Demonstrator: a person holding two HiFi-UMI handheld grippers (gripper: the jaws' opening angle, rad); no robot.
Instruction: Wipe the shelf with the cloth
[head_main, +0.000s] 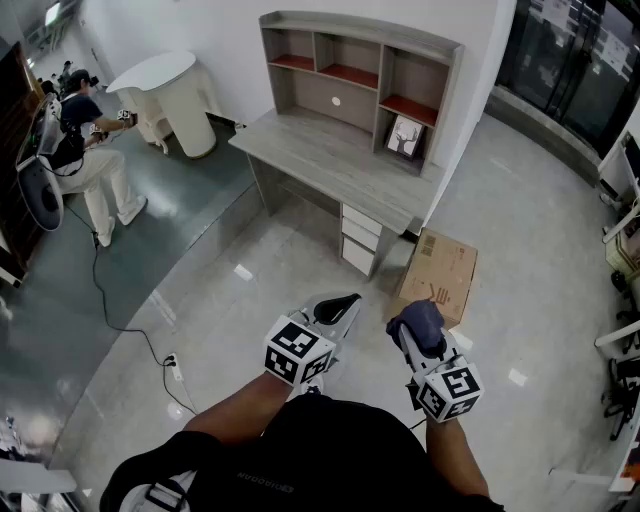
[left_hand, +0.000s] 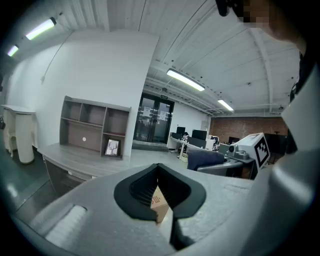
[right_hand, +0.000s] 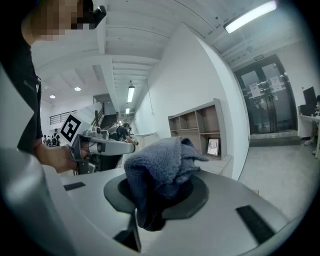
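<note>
Cloth (right_hand: 162, 162): bunched into a blue-grey wad and pinched tight in the right claw (right_hand: 160, 192), so it looks carried ready to wipe. It's out in front of the person, well apart from the shelf.
Left claw (left_hand: 159, 186): tips together with nothing in it, probably just the spare hand for now.
Shelf (head_main: 350, 70): sits on the grey counter (head_main: 330, 165) across the floor. A framed picture (head_main: 405, 137) stands in the lower right cubby and likely needs wiping around.
Progress: wiping not begun, I'd guess; the person has to walk over first.
</note>
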